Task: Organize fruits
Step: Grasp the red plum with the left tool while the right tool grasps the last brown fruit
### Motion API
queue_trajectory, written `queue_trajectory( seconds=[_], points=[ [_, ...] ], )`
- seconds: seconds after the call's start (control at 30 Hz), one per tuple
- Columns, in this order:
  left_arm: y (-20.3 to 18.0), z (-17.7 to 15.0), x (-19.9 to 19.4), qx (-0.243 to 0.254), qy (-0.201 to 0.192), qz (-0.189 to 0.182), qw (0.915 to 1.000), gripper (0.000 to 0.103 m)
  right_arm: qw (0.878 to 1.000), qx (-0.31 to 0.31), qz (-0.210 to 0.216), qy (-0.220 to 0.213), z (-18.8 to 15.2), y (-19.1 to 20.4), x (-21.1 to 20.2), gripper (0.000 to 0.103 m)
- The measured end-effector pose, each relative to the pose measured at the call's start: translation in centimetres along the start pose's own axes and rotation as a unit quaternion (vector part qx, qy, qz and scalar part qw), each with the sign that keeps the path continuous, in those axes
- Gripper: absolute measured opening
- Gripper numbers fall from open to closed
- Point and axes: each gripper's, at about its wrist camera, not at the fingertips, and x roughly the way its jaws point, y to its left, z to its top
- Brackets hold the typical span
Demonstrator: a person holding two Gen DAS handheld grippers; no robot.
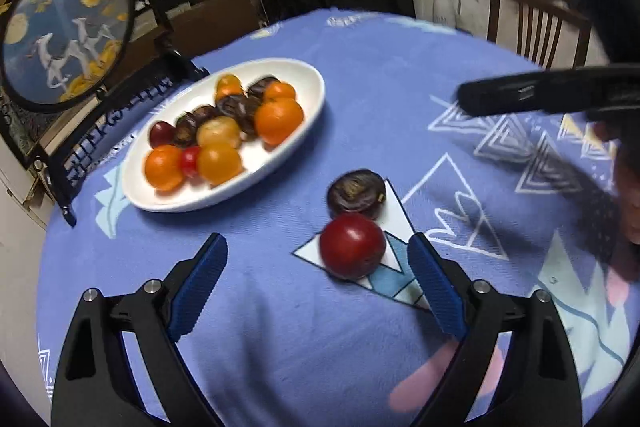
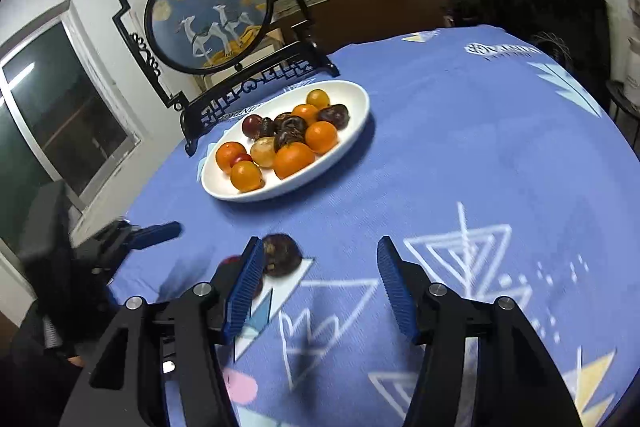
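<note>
A white oval plate [image 1: 280, 163] [image 2: 352, 131] holds several orange, dark brown and red fruits. On the blue tablecloth lie a red fruit [image 1: 352, 246] and, just behind it and touching it, a dark brown wrinkled fruit [image 1: 357, 193] [image 2: 282, 254]. My left gripper [image 1: 318, 263] is open and empty, with the red fruit just inside its right finger. My right gripper [image 2: 318, 263] is open and empty; the dark fruit lies beside its left finger, which hides most of the red fruit [image 2: 231, 260]. The right gripper shows in the left view [image 1: 520, 97], the left one in the right view [image 2: 156, 231].
A round decorative screen on a black stand [image 1: 64, 31] [image 2: 208, 15] stands just behind the plate. A wooden chair [image 1: 536, 27] is beyond the table's far edge. Stacked boards fill shelves at the back. A window [image 2: 60, 115] is at the left.
</note>
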Motion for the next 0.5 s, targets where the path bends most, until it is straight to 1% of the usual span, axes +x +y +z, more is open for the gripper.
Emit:
queue_trajectory(
  seconds=[0.03, 0.07, 0.1, 0.13, 0.2, 0.27, 0.33, 0.37, 0.43, 0.5],
  points=[
    [-0.2, 0.1, 0.8, 0.004, 0.01, 0.001, 0.9999, 0.084, 1.0, 0.002, 0.0, -0.003, -0.3, -0.2, -0.5, 0.059],
    [-0.4, 0.1, 1.4, 0.006, 0.019, -0.001, 0.9998, 0.078, 1.0, 0.003, -0.002, -0.006, -0.5, -0.4, -0.9, 0.059],
    [-0.5, 0.1, 1.8, 0.005, 0.027, -0.005, 0.9996, 0.07, 1.0, 0.004, -0.004, -0.008, -0.6, -0.5, -1.2, 0.059],
    [-0.5, 0.0, 2.3, 0.004, 0.036, -0.013, 0.9993, 0.065, 1.0, 0.006, -0.005, -0.01, -0.7, -0.7, -1.6, 0.059],
    [-0.4, -0.2, 2.6, -0.004, 0.04, -0.032, 0.9987, 0.039, 1.0, 0.007, -0.007, -0.01, -0.7, -0.8, -1.8, 0.059],
    [-0.1, -0.2, 2.1, -0.011, 0.032, -0.031, 0.9989, 0.038, 1.0, 0.005, -0.01, -0.001, -0.7, -0.7, -1.4, 0.059],
    [0.6, -0.5, 1.0, -0.027, 0.02, -0.04, 0.9987, 0.038, 1.0, -0.002, -0.008, 0.017, -0.8, -0.3, -0.6, 0.059],
    [1.1, -0.7, 0.4, -0.036, 0.014, -0.042, 0.9984, 0.038, 0.999, -0.012, -0.007, 0.035, -1.0, 0.3, 0.3, 0.059],
    [2.3, -1.2, -1.3, -0.053, -0.004, -0.041, 0.9977, 0.038, 0.998, -0.04, -0.011, 0.053, -1.3, 1.9, 1.7, 0.059],
    [3.2, -1.7, -2.7, -0.064, -0.016, -0.038, 0.9971, 0.038, 0.995, -0.073, -0.024, 0.061, -1.5, 3.5, 2.9, 0.059]
  ],
)
